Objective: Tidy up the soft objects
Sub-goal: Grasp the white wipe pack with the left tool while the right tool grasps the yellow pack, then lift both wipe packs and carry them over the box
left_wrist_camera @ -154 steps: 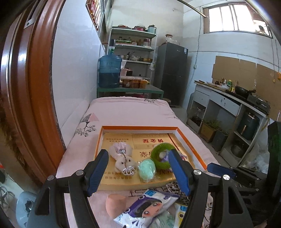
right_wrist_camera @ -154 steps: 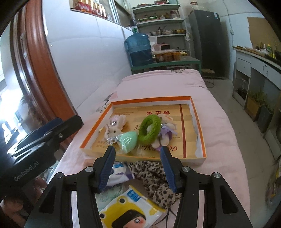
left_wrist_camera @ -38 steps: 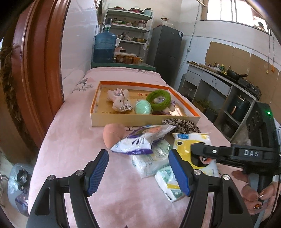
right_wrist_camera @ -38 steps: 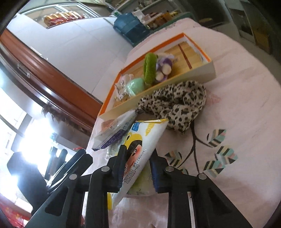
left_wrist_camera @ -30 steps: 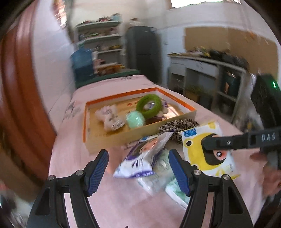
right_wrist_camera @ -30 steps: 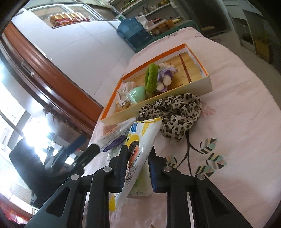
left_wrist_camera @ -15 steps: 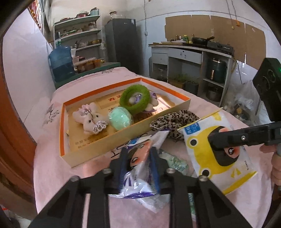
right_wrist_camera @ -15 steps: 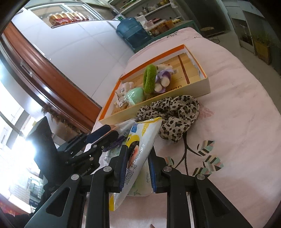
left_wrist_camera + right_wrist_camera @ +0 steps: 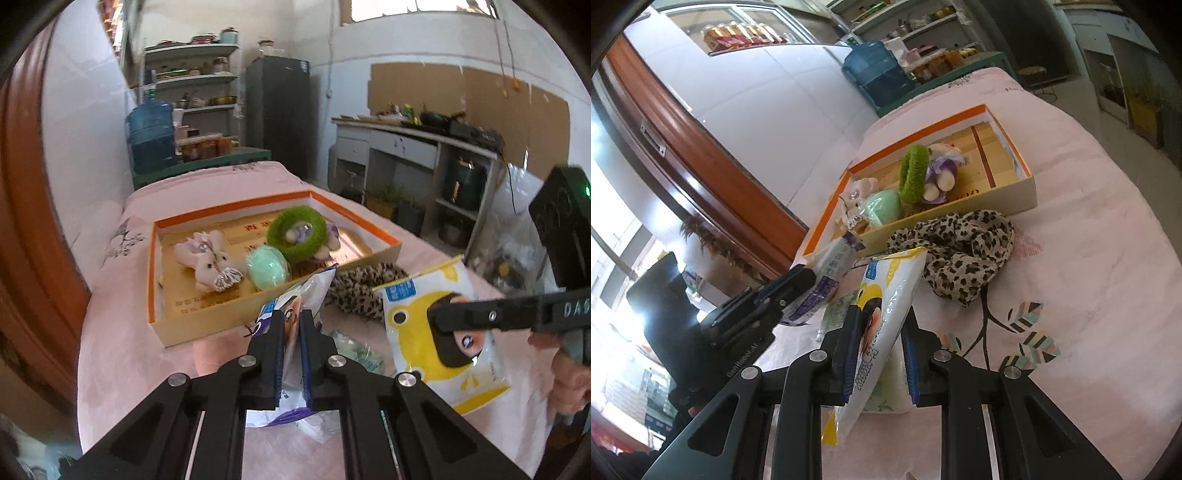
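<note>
My left gripper (image 9: 291,317) is shut on a purple-and-white tissue pack (image 9: 314,286), which sticks up between the jaws. My right gripper (image 9: 880,315) is shut on a yellow tissue pack (image 9: 886,291) with a cartoon face, lifted off the pink cover; that pack (image 9: 436,325) also shows in the left wrist view. Beyond them an orange-rimmed cardboard tray (image 9: 192,321) holds a plush bunny (image 9: 207,258), a mint sponge ball (image 9: 267,267) and a green fuzzy ring (image 9: 295,236). A leopard-print cloth (image 9: 964,251) lies in front of the tray.
More pale tissue packs (image 9: 354,354) lie on the pink cover (image 9: 1089,258) under the grippers. A wooden door frame (image 9: 26,221) stands at the left. Past the bed are a blue water jug (image 9: 149,138), shelves, a dark fridge (image 9: 277,118) and a kitchen counter (image 9: 406,133).
My left gripper's jaws have shut on the purple-and-white tissue pack and raised it a little. The right gripper has kept its hold on the yellow pack with hardly any motion.
</note>
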The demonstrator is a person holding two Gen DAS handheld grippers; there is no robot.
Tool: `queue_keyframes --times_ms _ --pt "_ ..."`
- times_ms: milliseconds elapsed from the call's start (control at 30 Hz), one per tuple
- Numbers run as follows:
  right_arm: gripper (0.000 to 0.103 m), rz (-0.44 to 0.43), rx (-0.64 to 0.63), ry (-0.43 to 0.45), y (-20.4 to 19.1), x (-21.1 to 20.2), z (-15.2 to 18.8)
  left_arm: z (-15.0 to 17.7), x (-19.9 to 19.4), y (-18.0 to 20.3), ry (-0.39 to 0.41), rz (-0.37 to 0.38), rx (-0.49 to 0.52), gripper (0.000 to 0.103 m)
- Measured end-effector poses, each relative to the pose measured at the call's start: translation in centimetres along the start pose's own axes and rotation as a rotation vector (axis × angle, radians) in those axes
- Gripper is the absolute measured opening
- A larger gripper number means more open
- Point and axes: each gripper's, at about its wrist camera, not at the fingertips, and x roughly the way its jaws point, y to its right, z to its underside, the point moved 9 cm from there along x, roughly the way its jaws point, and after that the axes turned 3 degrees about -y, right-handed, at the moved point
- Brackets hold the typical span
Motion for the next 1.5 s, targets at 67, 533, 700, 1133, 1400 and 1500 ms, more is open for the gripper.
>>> queue_keyframes --times_ms 67,533,700,1133,1400,1500 --pt "0.02 0.001 -0.016 0.009 -0.3 -0.3 -0.2 -0.4 -0.7 0.0 0.017 -0.011 -0.024 0.008" --pt "0.014 0.029 -0.118 0.039 -2.7 -1.2 -1.7 -1.7 -3.8 -0.5 0.089 -0.034 -0.163 0.008" --pt "0.014 0.035 -0.145 0.062 -3.5 -1.9 -2.7 -2.6 -4.5 -0.7 0.115 -0.035 -0.178 0.008" --pt "0.013 0.034 -0.201 0.093 -5.2 -2.6 -4.7 -3.1 -4.8 -1.3 0.133 -0.042 -0.216 0.008" --pt "0.013 0.029 -0.217 0.124 -5.7 -3.1 -6.2 -3.8 -4.6 -1.7 0.139 -0.059 -0.227 0.008" --pt "0.013 0.027 -0.22 0.135 -5.7 -3.3 -6.9 -4.2 -4.5 -1.8 0.146 -0.066 -0.232 0.008"
